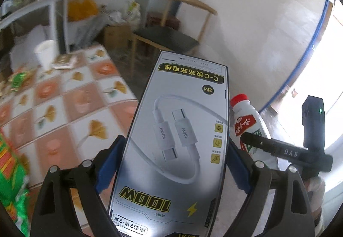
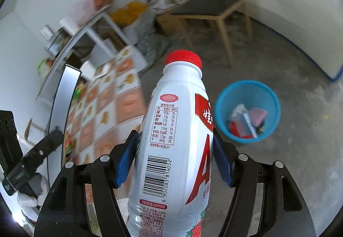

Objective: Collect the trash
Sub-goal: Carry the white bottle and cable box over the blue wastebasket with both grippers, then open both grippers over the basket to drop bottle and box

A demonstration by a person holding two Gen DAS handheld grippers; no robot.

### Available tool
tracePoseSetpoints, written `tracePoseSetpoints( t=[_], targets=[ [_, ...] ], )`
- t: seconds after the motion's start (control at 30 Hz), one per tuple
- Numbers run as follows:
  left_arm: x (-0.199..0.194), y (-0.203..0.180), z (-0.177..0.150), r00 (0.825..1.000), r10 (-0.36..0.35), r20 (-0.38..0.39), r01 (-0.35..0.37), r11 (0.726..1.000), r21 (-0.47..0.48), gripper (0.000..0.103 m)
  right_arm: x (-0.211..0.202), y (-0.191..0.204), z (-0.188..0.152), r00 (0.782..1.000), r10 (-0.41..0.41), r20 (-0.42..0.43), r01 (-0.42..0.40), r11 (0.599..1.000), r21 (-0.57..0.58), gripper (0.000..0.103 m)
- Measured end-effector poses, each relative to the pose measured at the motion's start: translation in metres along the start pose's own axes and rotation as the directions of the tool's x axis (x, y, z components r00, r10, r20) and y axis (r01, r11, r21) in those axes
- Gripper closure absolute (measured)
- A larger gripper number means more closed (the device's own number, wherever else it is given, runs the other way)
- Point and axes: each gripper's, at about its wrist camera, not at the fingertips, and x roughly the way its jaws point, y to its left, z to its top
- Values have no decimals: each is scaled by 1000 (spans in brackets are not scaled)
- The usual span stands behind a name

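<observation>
I am gripping a flat silver charging-cable box (image 1: pixel 171 140) in my left gripper (image 1: pixel 173 164); my right gripper (image 2: pixel 173 159) is clamping a white red-capped plastic bottle (image 2: pixel 173 129) near a blue round bin (image 2: pixel 220 108).

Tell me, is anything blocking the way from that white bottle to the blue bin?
Nothing visible does. The bottle, gripped by the right gripper, has only bare floor before the blue bin, whose top is open.
</observation>
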Motion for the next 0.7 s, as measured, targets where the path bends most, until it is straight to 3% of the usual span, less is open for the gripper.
tracePoseSetpoints(
  t=[0.2, 0.37, 0.43, 0.5, 0.63, 0.7],
  targets=[
    [67, -23, 20, 989, -65, -130, 68, 998, 19, 16, 20, -55, 1, 1000, -18, -25, 22, 990, 140, 40],
    [140, -48, 50, 967, -106, -234, 114, 993, 19, 16, 57, -94, 21, 998, -35, -52, 47, 971, 236, 39],
    [177, -61, 69, 948, -161, -273, 169, 986, 4, 15, 80, -114, 36, 998, -36, -44, 47, 958, 282, 36],
    [202, -66, 81, 944, -185, -274, 188, 982, -19, 12, 97, -138, 44, 999, -45, -23, 50, 943, 329, 26],
    [231, -61, 93, 940, -212, -267, 192, 976, -98, 12, 127, -171, 41, 984, -175, -44, 178, 906, 384, 26],
    [227, -58, 92, 940, -221, -261, 203, 975, -96, 12, 129, -179, 30, 982, -182, -49, 185, 893, 409, 26]
  ],
)
